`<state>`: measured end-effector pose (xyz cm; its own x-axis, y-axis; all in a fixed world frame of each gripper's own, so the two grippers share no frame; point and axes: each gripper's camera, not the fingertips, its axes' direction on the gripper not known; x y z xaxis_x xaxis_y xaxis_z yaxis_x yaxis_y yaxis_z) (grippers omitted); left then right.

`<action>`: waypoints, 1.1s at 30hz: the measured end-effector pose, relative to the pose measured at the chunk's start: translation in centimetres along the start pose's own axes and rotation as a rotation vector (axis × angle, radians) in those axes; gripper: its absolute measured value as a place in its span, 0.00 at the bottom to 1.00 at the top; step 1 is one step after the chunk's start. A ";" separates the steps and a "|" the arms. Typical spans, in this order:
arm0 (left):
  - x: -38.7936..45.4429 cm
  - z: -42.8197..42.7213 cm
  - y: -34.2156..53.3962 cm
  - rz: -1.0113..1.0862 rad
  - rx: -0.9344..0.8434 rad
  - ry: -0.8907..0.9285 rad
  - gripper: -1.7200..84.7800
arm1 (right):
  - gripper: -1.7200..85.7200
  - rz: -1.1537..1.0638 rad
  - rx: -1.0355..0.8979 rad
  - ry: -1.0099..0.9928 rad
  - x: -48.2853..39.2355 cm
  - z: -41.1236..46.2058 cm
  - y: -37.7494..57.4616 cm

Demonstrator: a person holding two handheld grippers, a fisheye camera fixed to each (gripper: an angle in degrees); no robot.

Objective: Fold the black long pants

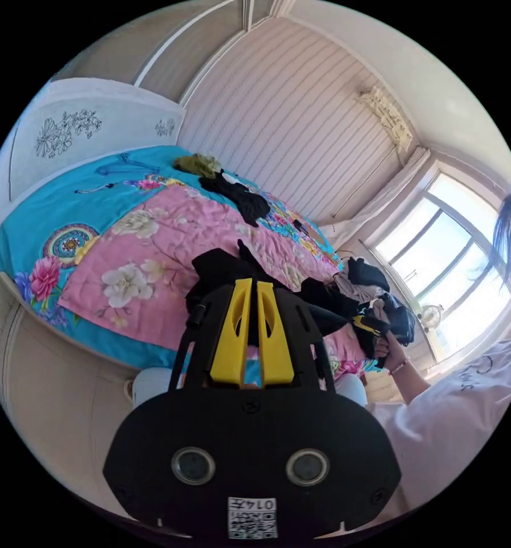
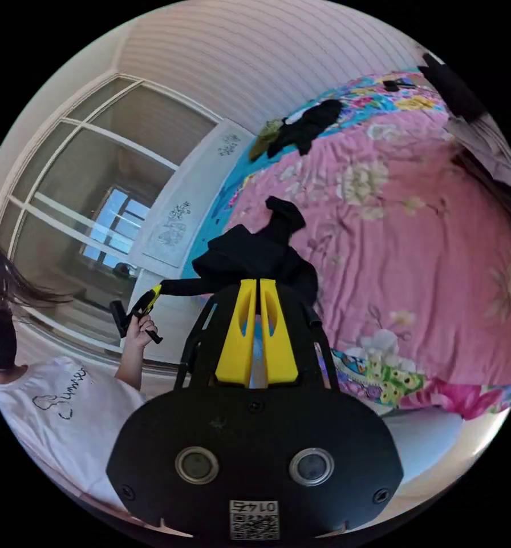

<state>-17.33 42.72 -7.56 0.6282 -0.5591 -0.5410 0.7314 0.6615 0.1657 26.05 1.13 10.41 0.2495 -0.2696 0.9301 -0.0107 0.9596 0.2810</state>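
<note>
The black long pants (image 1: 227,268) hang bunched over the near edge of the bed, held up between both grippers. In the left gripper view, my left gripper (image 1: 254,283) has its yellow jaws shut on the black cloth. A taut strip of cloth runs right to the right gripper (image 1: 365,324), held in a hand. In the right gripper view, my right gripper (image 2: 258,283) is shut on the pants (image 2: 250,257). From there a stretched edge leads left to the left gripper (image 2: 150,297) in the person's other hand.
The bed has a pink flowered cover (image 2: 415,228) over a turquoise sheet (image 1: 44,211). A black garment (image 1: 241,197) and an olive one (image 1: 198,164) lie near the white headboard (image 1: 67,131). A heap of dark clothes (image 1: 375,285) sits at the bed's window end. The person in a white shirt (image 2: 50,405) stands close by.
</note>
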 end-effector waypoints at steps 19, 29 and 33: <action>-7.6 0.1 2.0 -0.127 -0.083 -0.038 0.01 | 0.03 0.272 0.092 0.251 12.4 1.8 -2.0; -2.2 4.7 -0.8 0.095 -0.067 0.131 0.01 | 0.17 -0.203 0.060 0.296 6.0 10.7 -5.9; 2.9 8.8 -2.9 0.224 -0.085 0.281 0.01 | 0.21 -0.365 -0.056 0.084 2.4 18.3 -7.4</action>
<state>-15.33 34.81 -2.36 0.6645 -0.2448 -0.7060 0.5521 0.7975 0.2432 9.01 -8.08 14.94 0.3058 -0.5896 0.7476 0.1462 0.8050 0.5750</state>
